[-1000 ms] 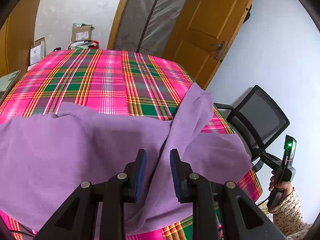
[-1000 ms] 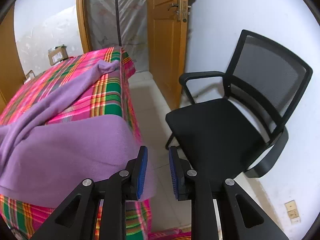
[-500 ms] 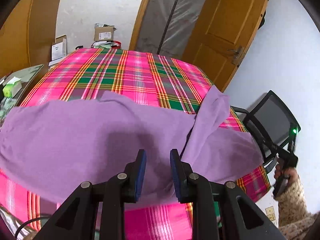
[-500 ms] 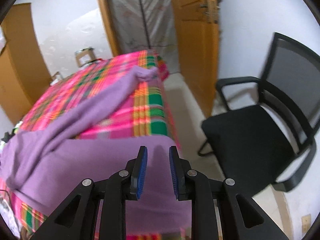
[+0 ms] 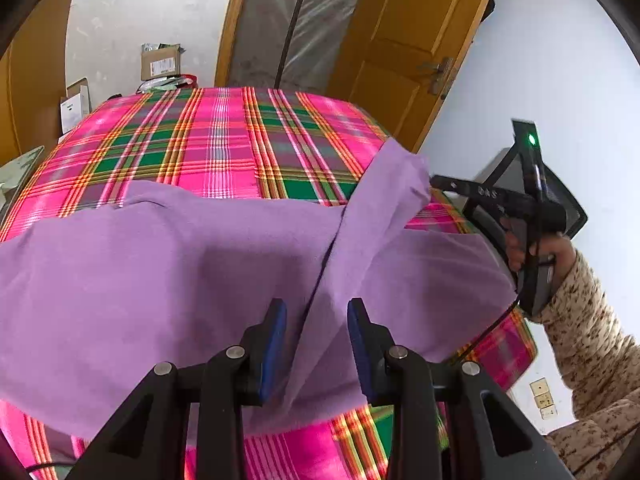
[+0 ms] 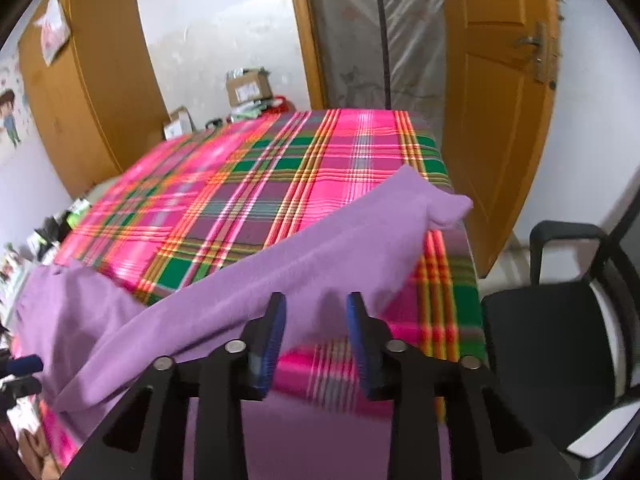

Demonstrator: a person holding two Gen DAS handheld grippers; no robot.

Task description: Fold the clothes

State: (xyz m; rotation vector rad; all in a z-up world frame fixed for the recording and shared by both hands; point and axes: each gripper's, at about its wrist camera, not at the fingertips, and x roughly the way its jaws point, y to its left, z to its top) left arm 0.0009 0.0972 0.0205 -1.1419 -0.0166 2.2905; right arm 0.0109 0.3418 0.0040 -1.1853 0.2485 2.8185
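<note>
A purple long-sleeved garment [image 5: 160, 280] lies spread over the near half of a table with a pink and green plaid cloth [image 5: 224, 140]. One sleeve [image 5: 384, 200] is folded diagonally across the body towards the far right corner. My left gripper [image 5: 316, 320] hovers open over the seam where this sleeve meets the body, with nothing between its fingers. In the right wrist view the same sleeve [image 6: 320, 256] runs from lower left to upper right. My right gripper [image 6: 316, 320] stands open just above the sleeve and the garment's right part, holding nothing.
A black mesh office chair [image 6: 560, 340] stands close to the table's right side. A person's hand [image 5: 536, 248] in a patterned sleeve holds the right tool there. Behind the table are an orange door [image 6: 500, 100], a plastic-covered doorway and cardboard boxes [image 5: 160, 64].
My right gripper has swung left from facing the chair to facing the table and sleeve. My left gripper's view has shifted slightly over the garment. Both stay open.
</note>
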